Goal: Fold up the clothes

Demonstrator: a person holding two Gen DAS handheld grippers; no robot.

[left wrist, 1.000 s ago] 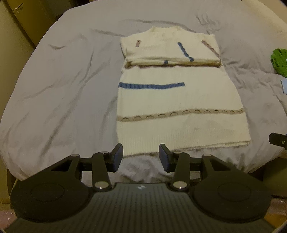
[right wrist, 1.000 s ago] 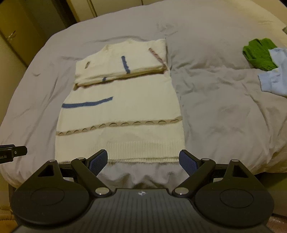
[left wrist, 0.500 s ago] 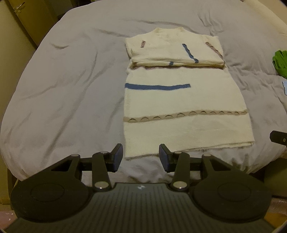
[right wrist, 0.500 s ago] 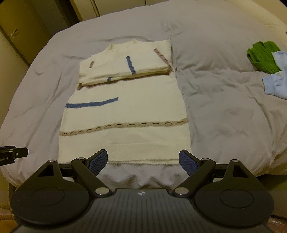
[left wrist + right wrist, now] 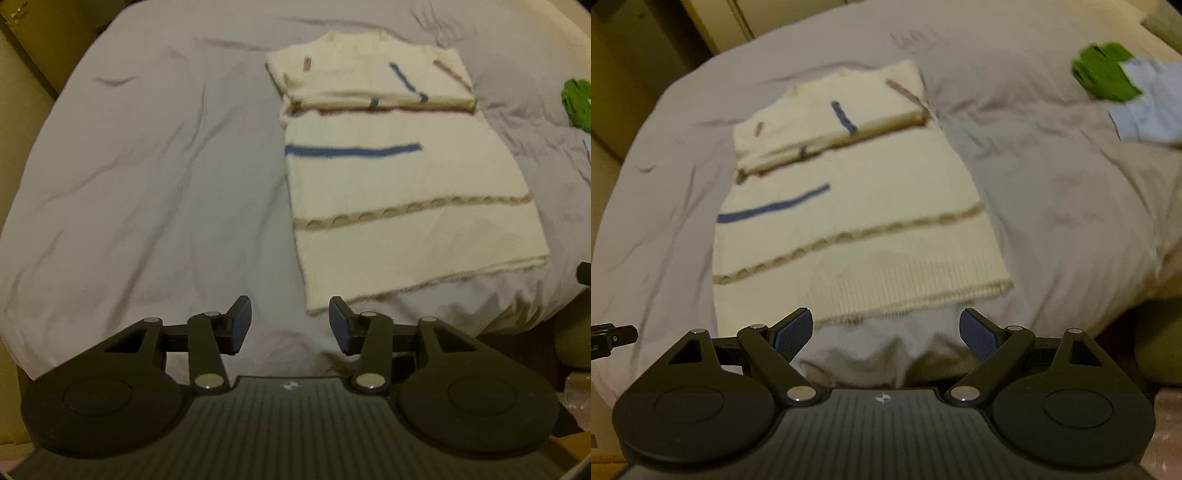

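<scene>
Fingers (image 5: 242, 325) of both grippers apart, empty, above cream sweater (image 5: 402, 206), sleeves folded in, blue-and-tan stripes.

The bed (image 5: 140, 177) offers a broad bare stretch of grey cover on the left of the cream sweater (image 5: 399, 206), with only shallow wrinkles across it. The sweater lies flat, its top part folded down into a thicker low ridge at the far end. Between its near hem and the bed's near edge runs a narrow bare strip of cover, and both tools hang over it with nothing between their fingers. Right of the sweater, in the right wrist view, the cover is bare up to a green garment (image 5: 1104, 75) and a pale blue garment (image 5: 1152, 110) at the far right, touching each other and well apart from the sweater.
</scene>
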